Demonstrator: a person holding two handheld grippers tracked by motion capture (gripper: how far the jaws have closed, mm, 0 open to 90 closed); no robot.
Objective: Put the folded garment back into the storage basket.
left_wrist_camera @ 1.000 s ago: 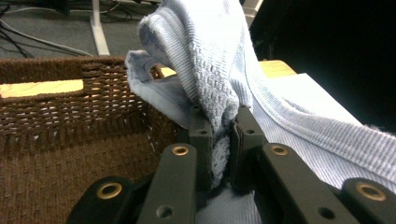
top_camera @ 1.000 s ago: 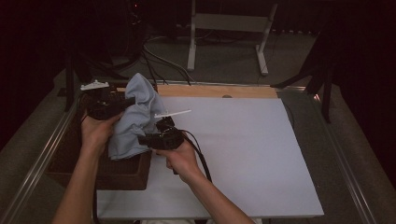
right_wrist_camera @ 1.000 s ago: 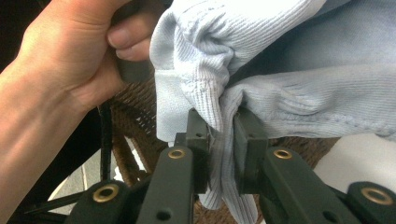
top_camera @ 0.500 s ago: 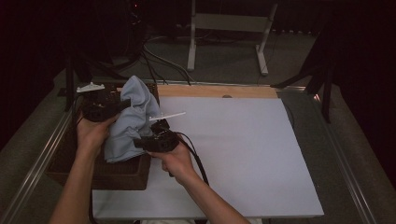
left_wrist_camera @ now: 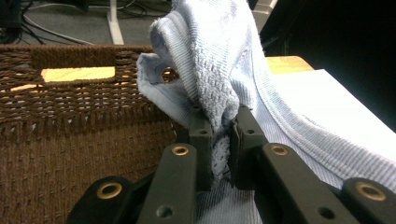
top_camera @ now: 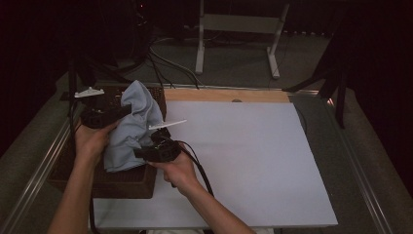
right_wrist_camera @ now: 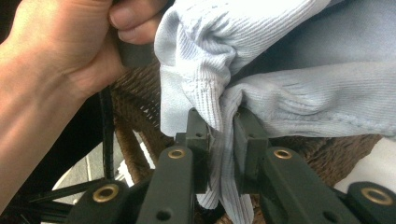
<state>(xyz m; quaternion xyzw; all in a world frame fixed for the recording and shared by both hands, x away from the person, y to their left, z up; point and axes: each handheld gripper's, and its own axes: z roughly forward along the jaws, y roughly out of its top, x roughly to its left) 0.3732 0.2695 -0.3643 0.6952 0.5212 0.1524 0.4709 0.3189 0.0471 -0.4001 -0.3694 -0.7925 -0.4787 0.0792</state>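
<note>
Lifting looks about half done: the pale blue ribbed garment (top_camera: pixel 130 127) hangs bunched above the brown wicker basket (top_camera: pixel 73 170), its lower folds perhaps inside the basket, nothing yet on the white board (top_camera: pixel 253 161) beside the basket. Left gripper (top_camera: pixel 122 111) pinches a fold above the basket, jaws nearly together; right gripper (top_camera: pixel 141 153) clamps another fold likewise.
</note>
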